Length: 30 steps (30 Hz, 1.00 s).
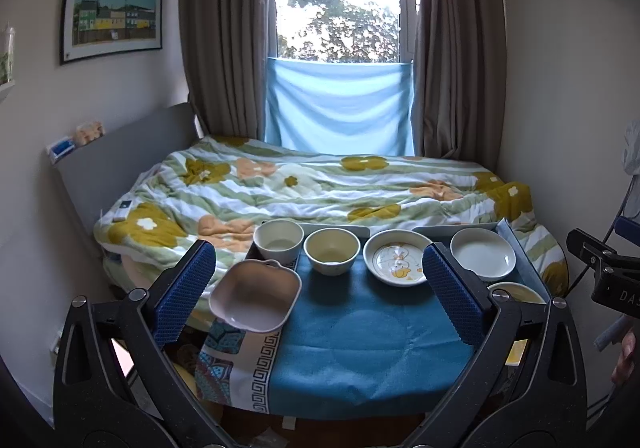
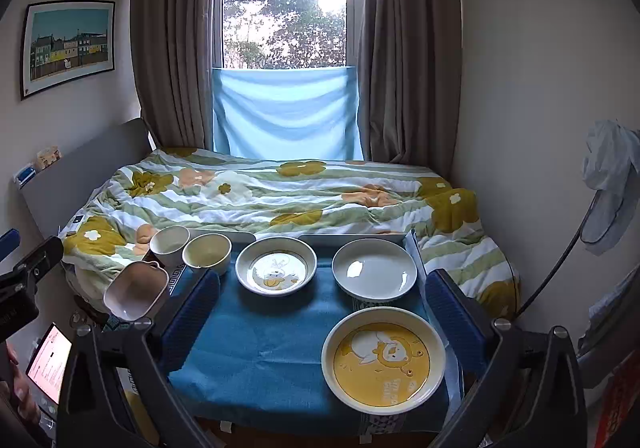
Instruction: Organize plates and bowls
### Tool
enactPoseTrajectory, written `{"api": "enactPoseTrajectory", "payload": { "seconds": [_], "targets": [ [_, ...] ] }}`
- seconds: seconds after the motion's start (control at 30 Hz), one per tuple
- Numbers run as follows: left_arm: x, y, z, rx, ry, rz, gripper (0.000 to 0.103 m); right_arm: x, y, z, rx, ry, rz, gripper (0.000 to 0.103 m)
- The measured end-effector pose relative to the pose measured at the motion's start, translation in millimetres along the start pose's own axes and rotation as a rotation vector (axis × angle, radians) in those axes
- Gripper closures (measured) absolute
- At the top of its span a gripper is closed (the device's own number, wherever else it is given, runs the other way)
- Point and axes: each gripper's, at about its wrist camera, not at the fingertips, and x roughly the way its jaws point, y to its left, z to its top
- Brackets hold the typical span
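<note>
Left wrist view: left gripper spread wide, nothing between the blue pads, hovering above the blue cloth of a small table set against the bed. Far row, left to right: white cup-bowl, cream bowl, duck-print plate, plain white plate. Pink square dish at the near left corner, overhanging the table edge and tilted. Only a sliver of the yellow plate visible behind the right finger. Part of the right gripper visible at the far right edge

Right wrist view: right gripper likewise spread wide and empty, pads flanking the cloth. Yellow plate shown whole here, nearest the camera, just in front of the plain white plate. Same far row visible, shifted left; pink square dish at the left margin. Lit phone screen and a hand at lower left, absent from the other view

Handling, judged: glazed crockery, rigid, breakable, likely slick under the pads; best taken by pinching a rim, one pad inside and one outside, bowls nesting in bowls and plates stacking on plates. Overhanging pink dish probably the least stable piece
</note>
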Motion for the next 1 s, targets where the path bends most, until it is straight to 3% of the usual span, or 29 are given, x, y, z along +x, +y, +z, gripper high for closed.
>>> {"api": "enactPoseTrajectory", "payload": {
  "seconds": [1.0],
  "targets": [
    [-8.3,4.1,2.4,0.019,-0.025,-0.004,0.000,-2.3,1.9,3.3,0.003,-0.004,-0.028,0.000]
  ]
}}
